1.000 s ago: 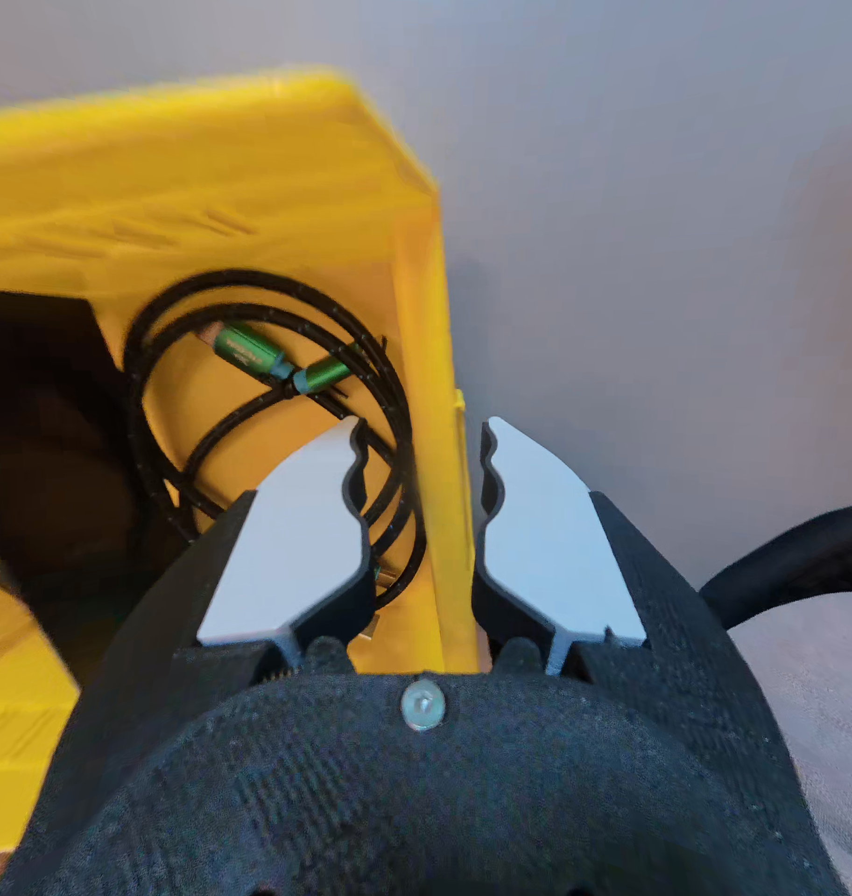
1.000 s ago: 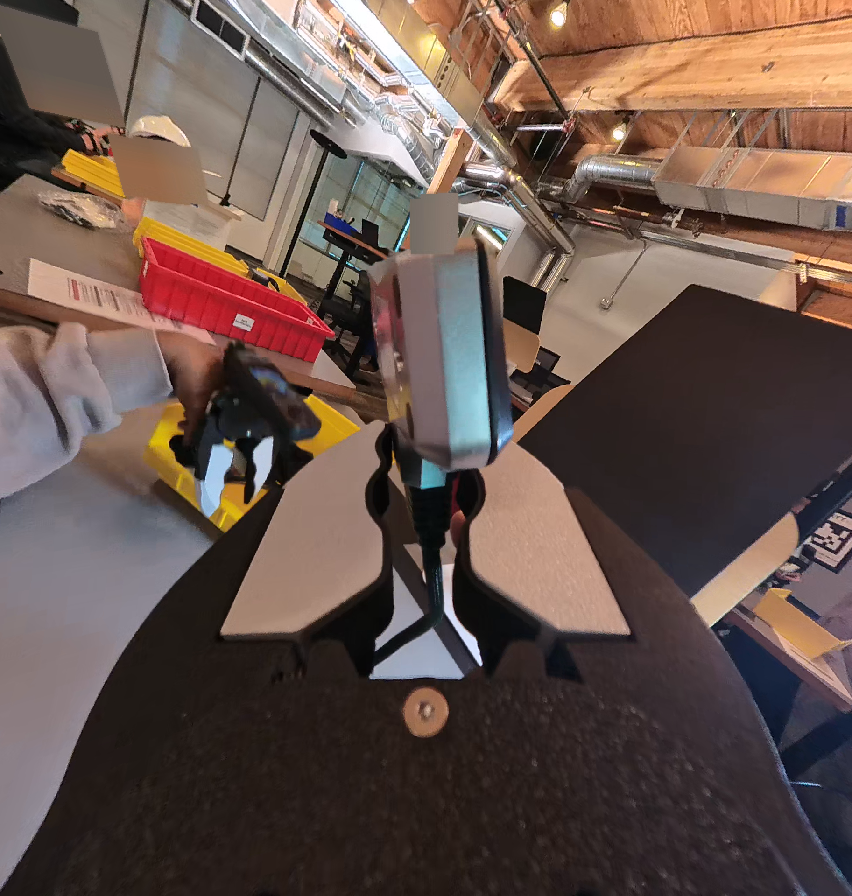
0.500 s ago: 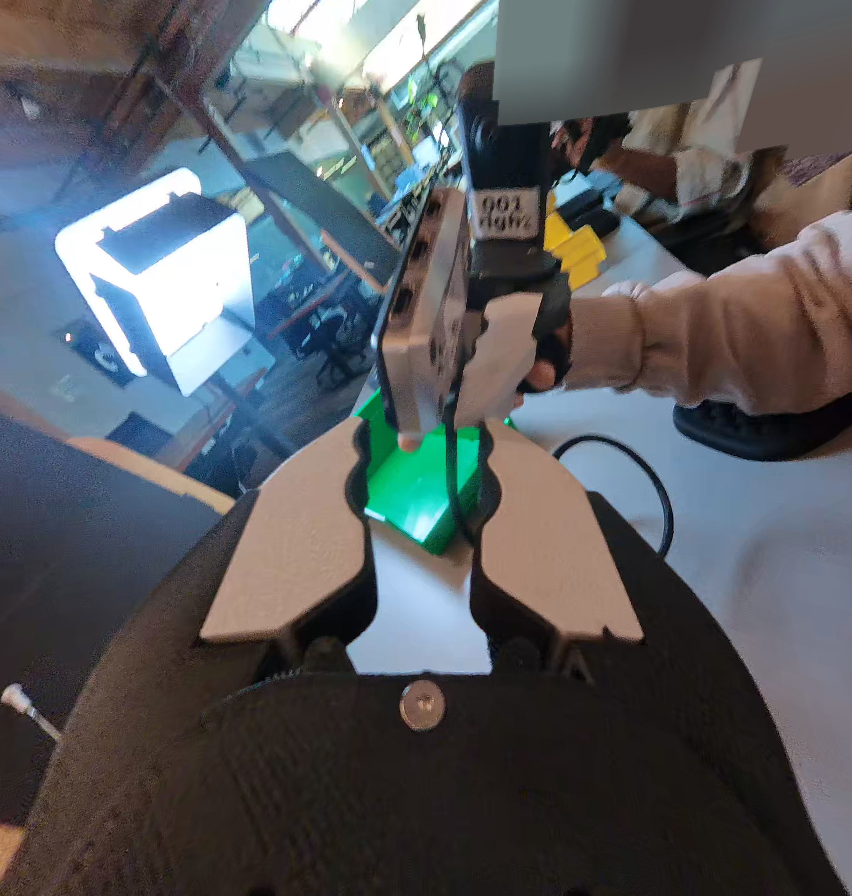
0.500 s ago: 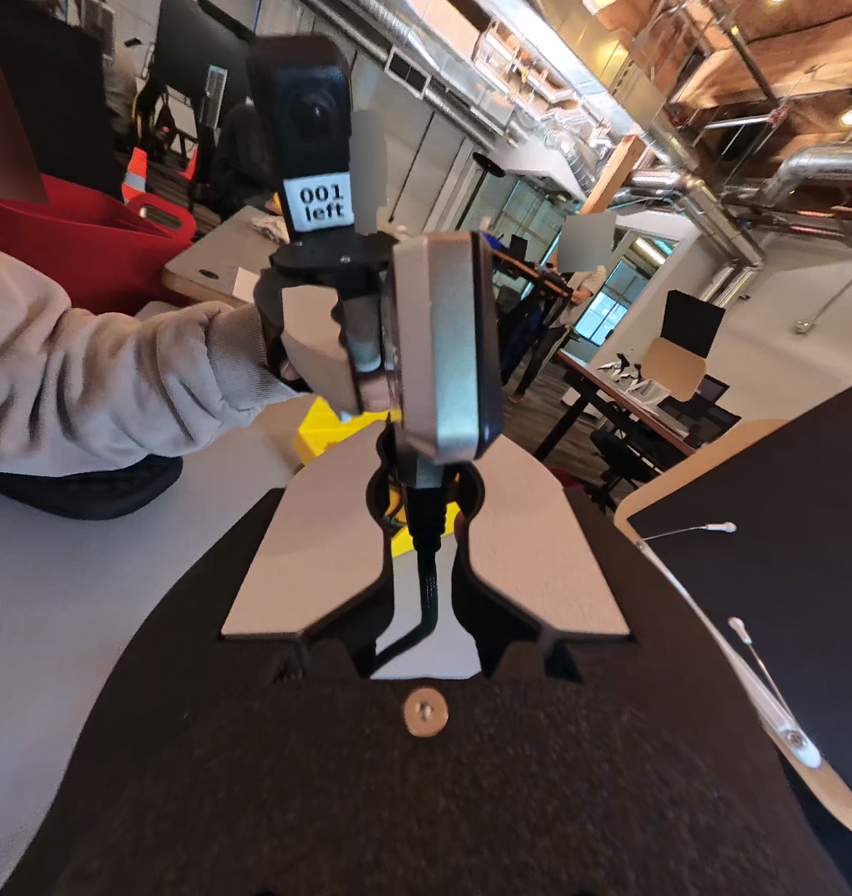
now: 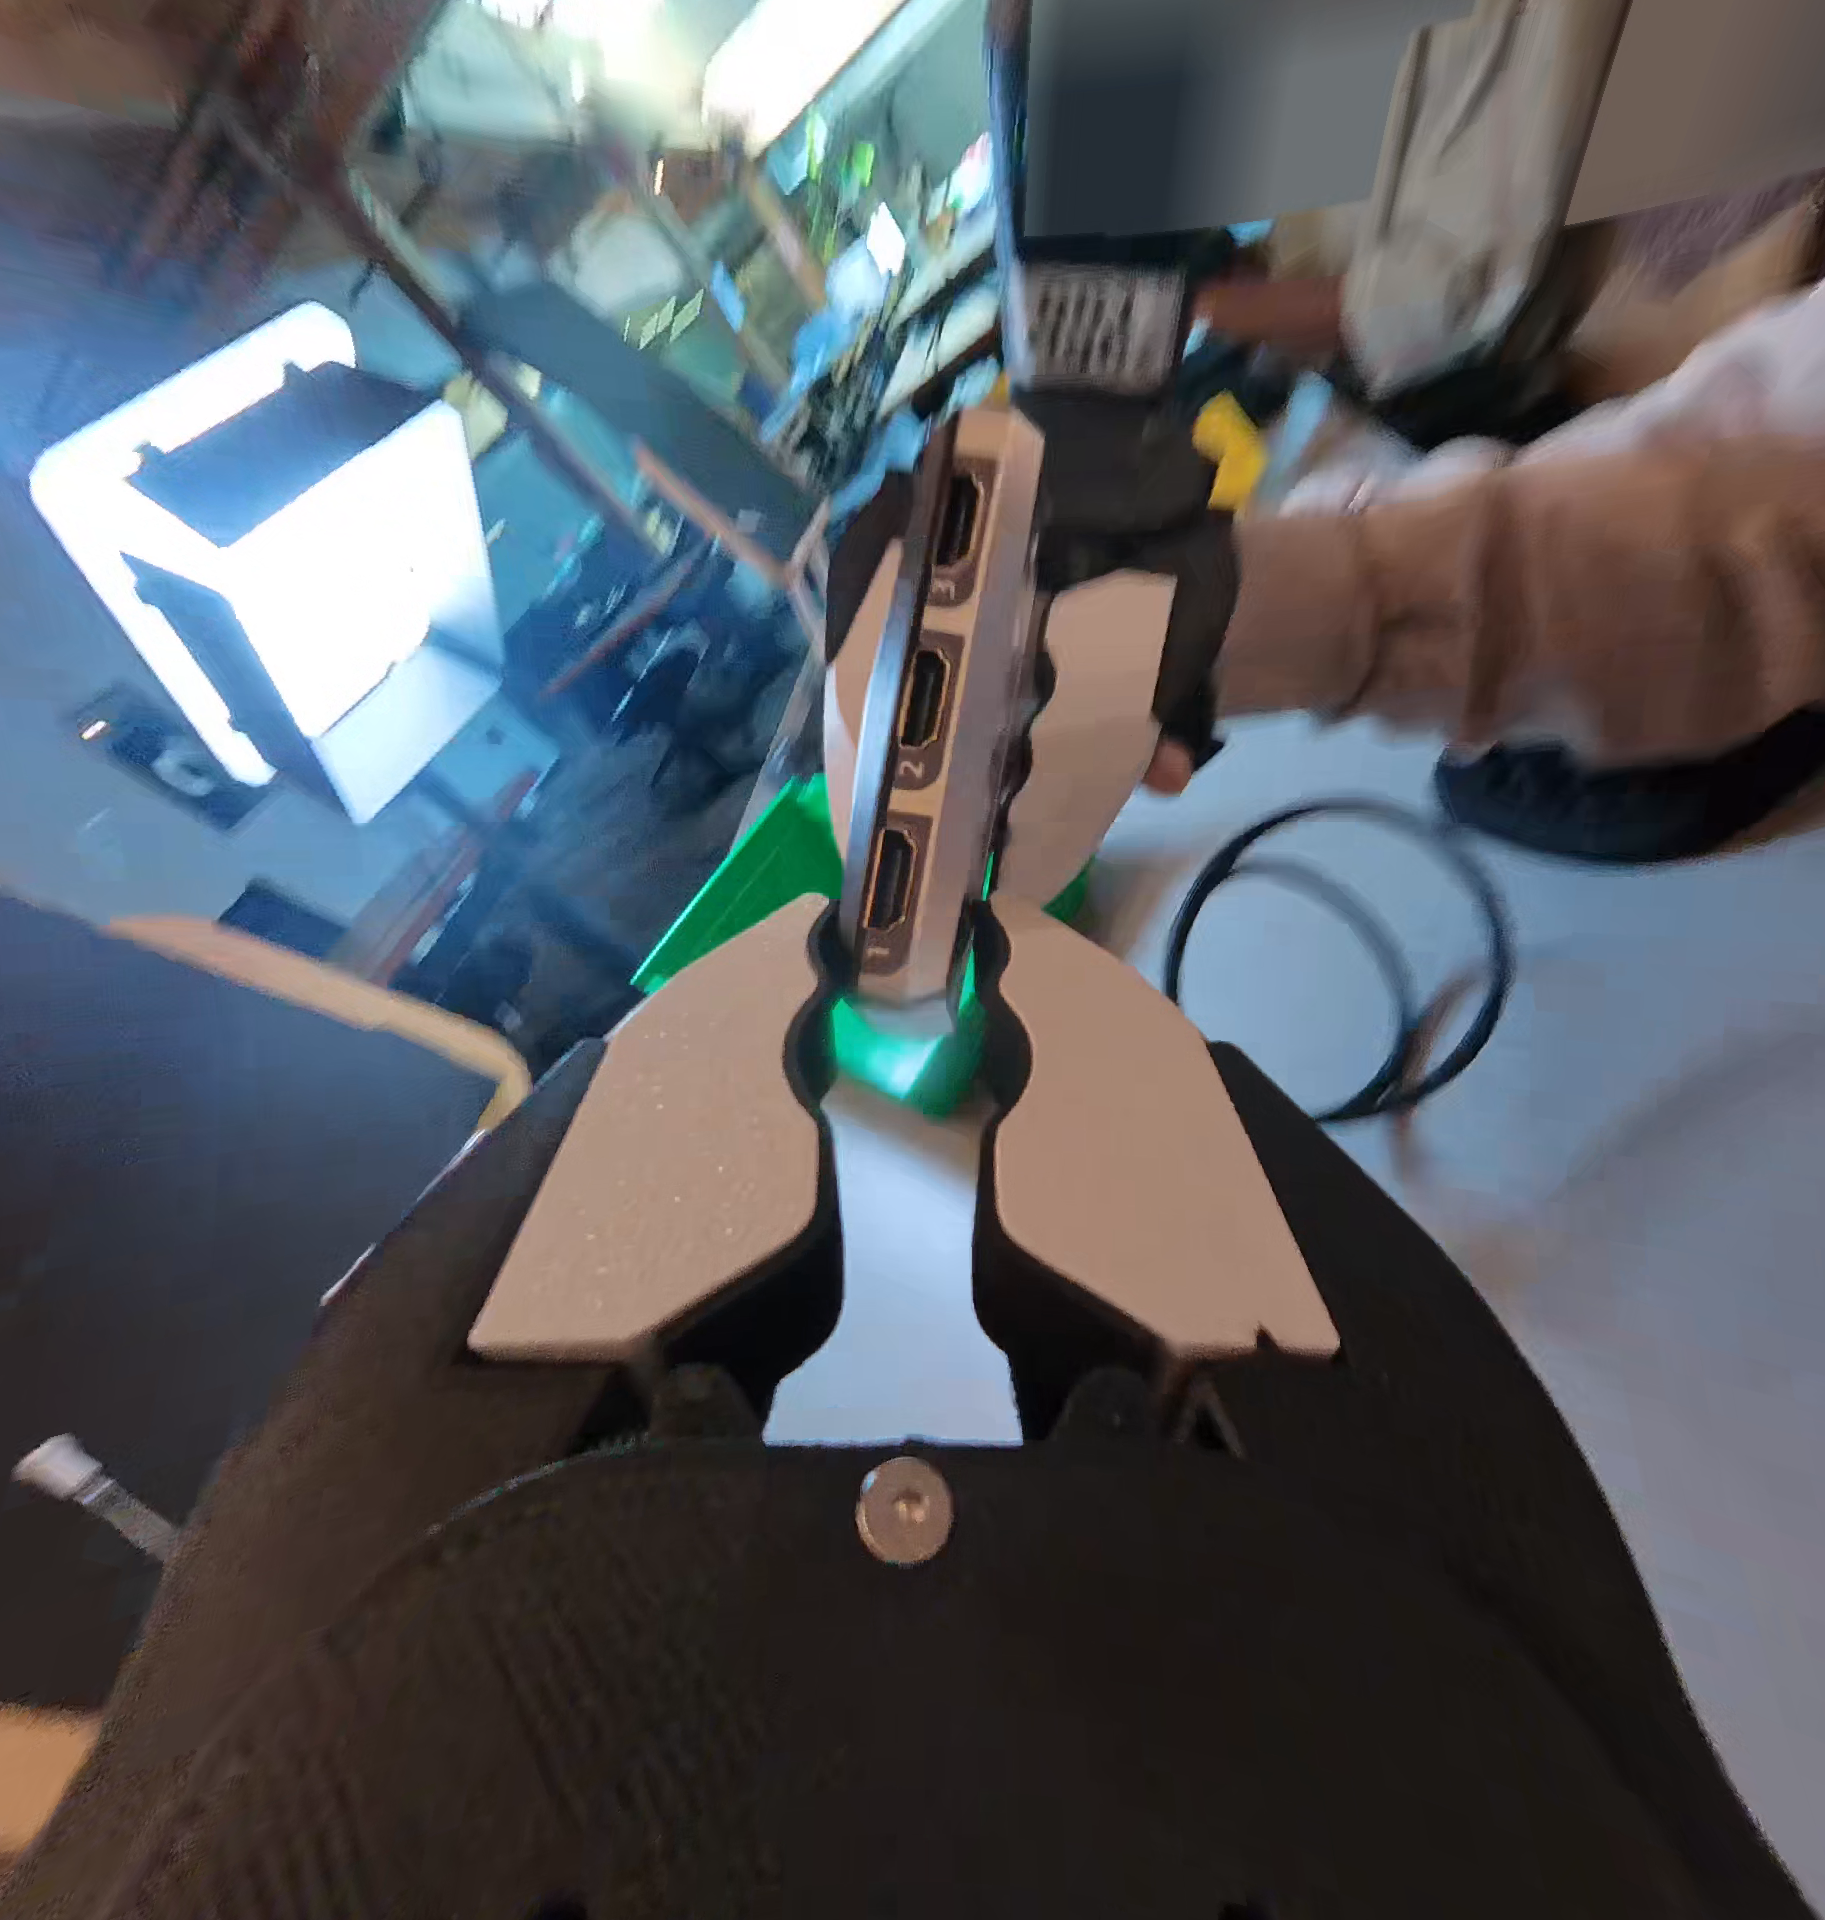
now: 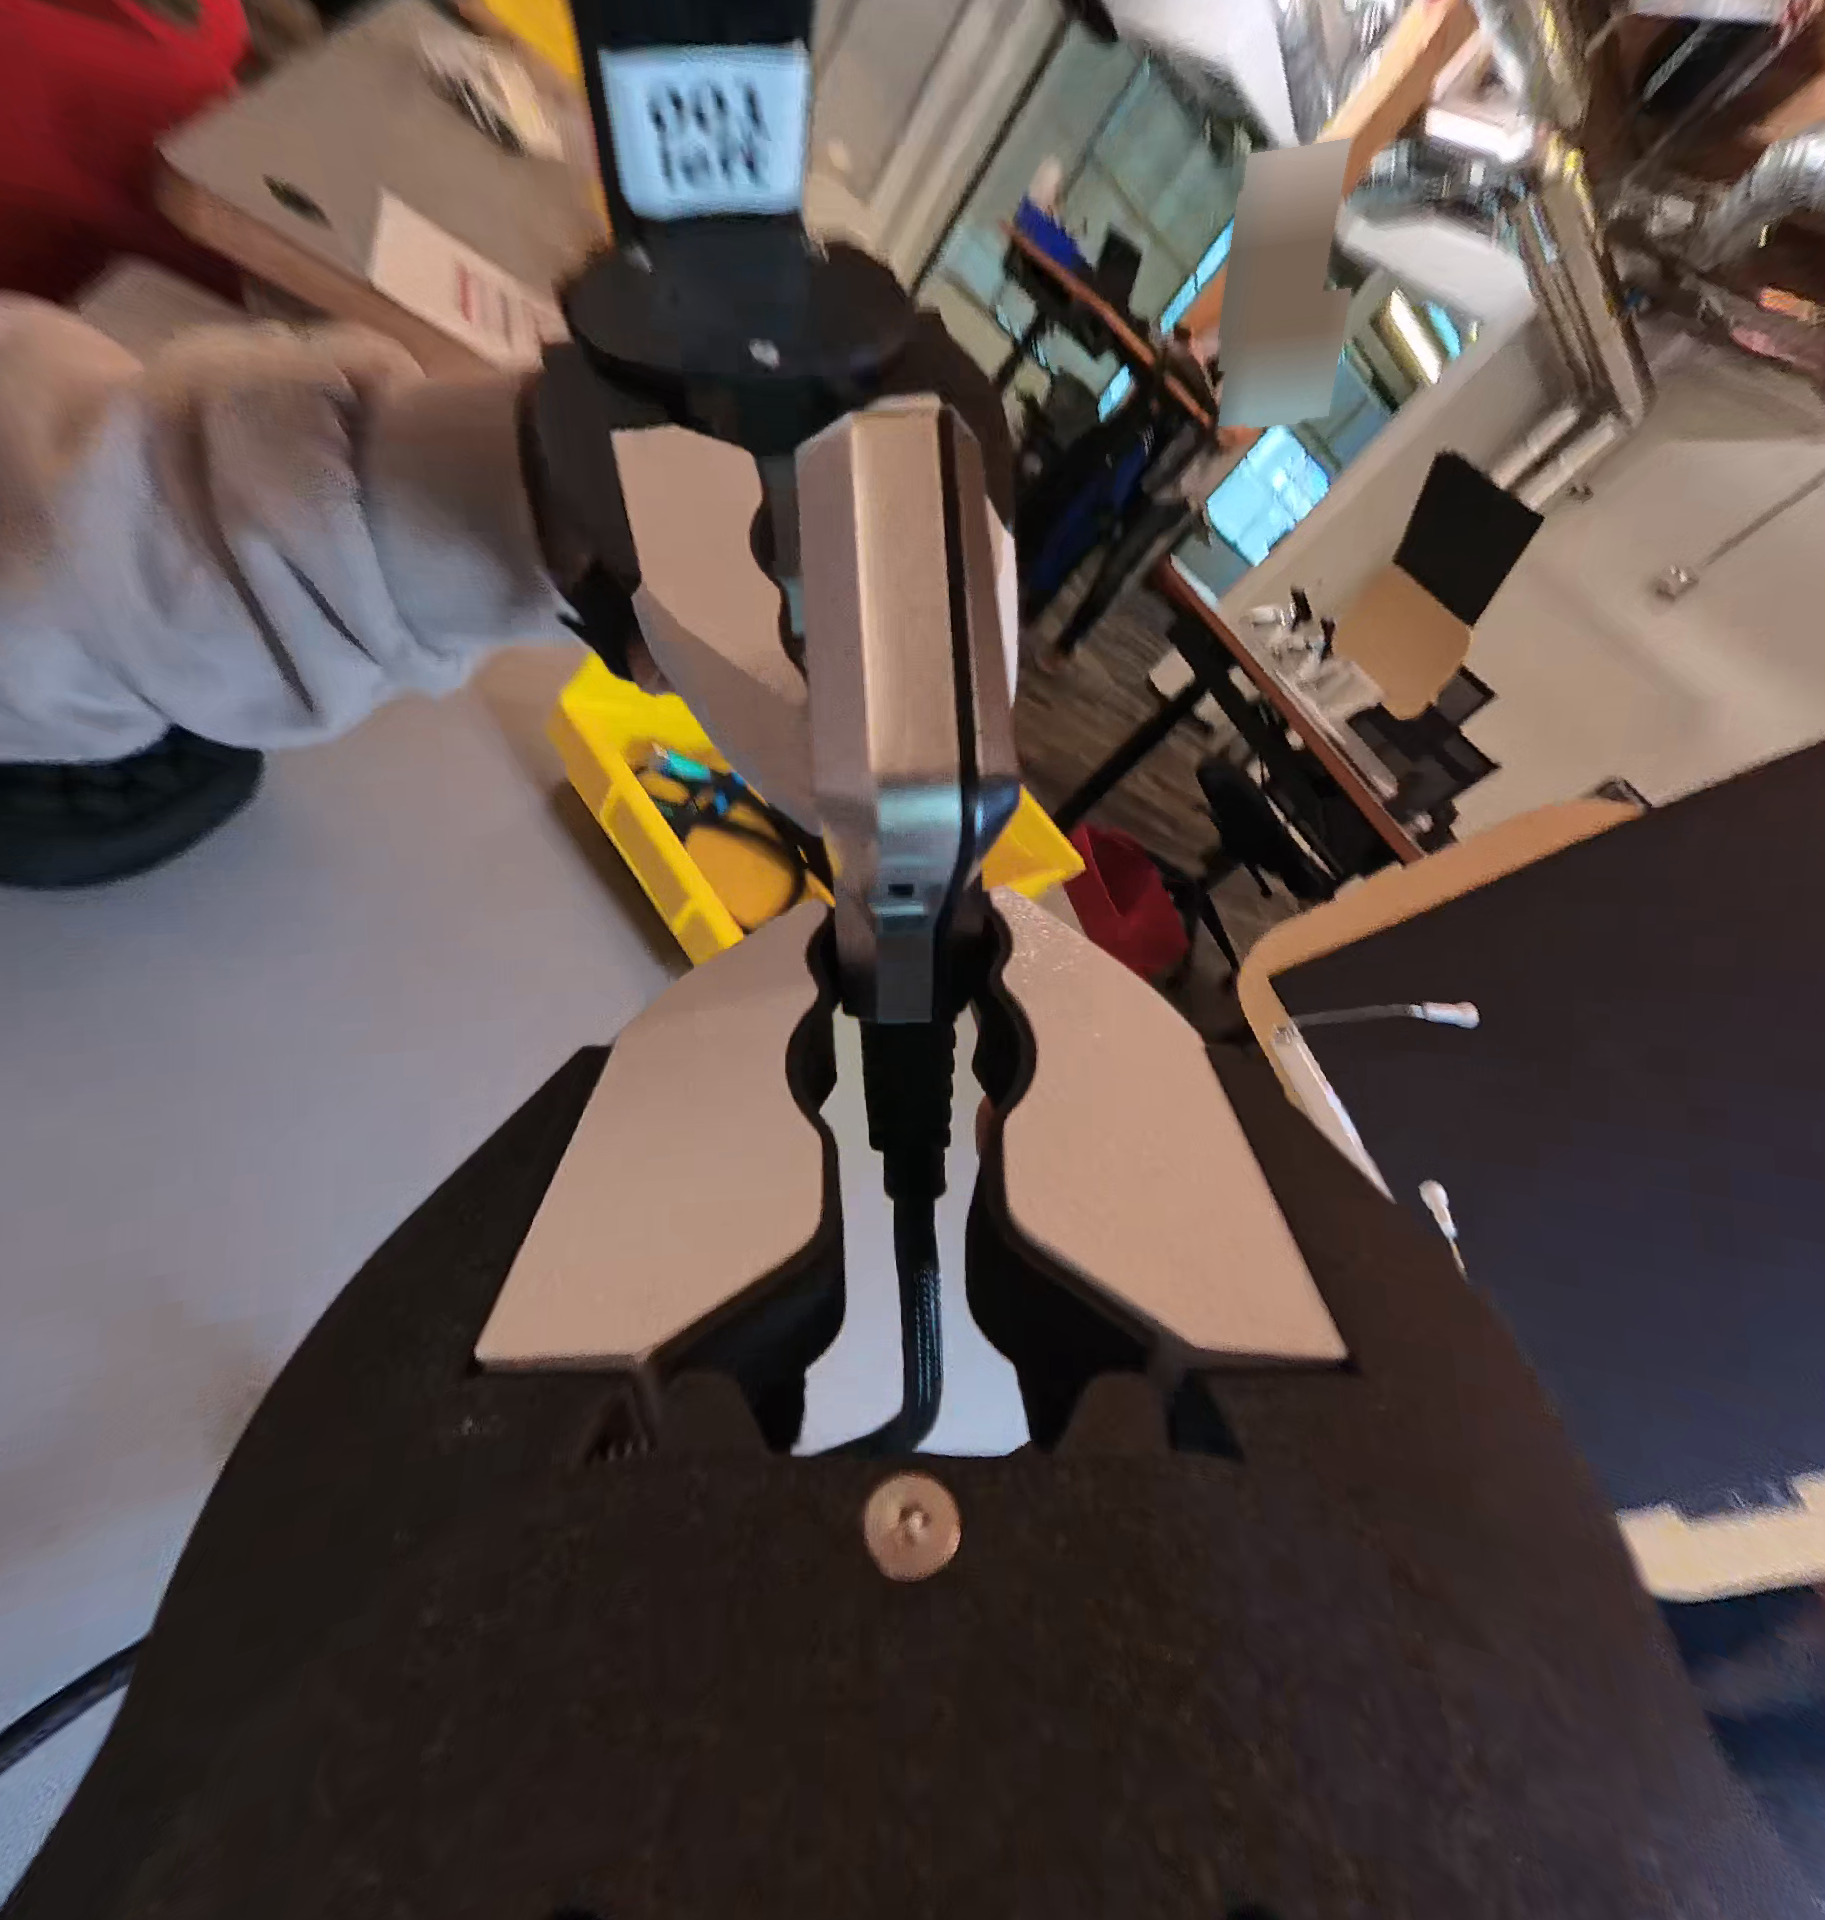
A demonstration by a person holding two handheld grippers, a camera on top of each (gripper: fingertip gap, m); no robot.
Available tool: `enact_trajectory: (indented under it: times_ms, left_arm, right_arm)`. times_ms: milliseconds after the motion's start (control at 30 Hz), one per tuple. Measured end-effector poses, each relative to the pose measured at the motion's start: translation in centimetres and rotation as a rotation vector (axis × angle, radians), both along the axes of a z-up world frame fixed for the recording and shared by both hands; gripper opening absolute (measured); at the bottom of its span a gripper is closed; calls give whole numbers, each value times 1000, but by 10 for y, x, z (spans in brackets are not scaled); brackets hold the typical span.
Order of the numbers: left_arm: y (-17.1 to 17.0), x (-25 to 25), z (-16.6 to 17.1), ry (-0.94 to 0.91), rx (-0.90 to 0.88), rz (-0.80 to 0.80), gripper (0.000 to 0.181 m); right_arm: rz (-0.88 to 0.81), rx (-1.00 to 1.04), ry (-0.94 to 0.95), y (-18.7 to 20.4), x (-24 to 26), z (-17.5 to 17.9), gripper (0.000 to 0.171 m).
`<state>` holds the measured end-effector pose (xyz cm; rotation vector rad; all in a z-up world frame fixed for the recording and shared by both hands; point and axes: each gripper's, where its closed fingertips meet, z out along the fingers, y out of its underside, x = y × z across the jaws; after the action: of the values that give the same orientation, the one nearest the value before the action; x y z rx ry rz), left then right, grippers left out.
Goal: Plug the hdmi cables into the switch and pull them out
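While upright, switch between both tools' tips.

Both views bright on my feed, daylit; left wrist view has a blown-out white light panel at upper left, background smeared by motion blur; sleeve soft; right wrist view sharper near centre, windows glaring, edges bowed by wide-angle distortion; desk evenly lit, shadows faint.
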<state>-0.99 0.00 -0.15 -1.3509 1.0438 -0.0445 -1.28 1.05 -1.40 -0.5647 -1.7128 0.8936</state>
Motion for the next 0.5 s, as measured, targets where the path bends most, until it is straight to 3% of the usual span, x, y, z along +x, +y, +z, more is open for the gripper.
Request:
enact_trajectory:
  times_ms: [100,233,400,500]
  left_arm:
    - [11,-12,-8,129,14,143,27]
    - [7,-3,-2,216,61,185,41]
    - [18,11,-31,418,61,189,26]
    - [2,25,-12,229,99,26,24]
  right_arm:
    - [-127,78,-70,16,-4,-10,23]
    - [-265,214,-186,33,-4,-29,23]
    - [-218,248,-230,22,-8,-44,23]
    - [-15,115,-117,-2,6,-20,23]
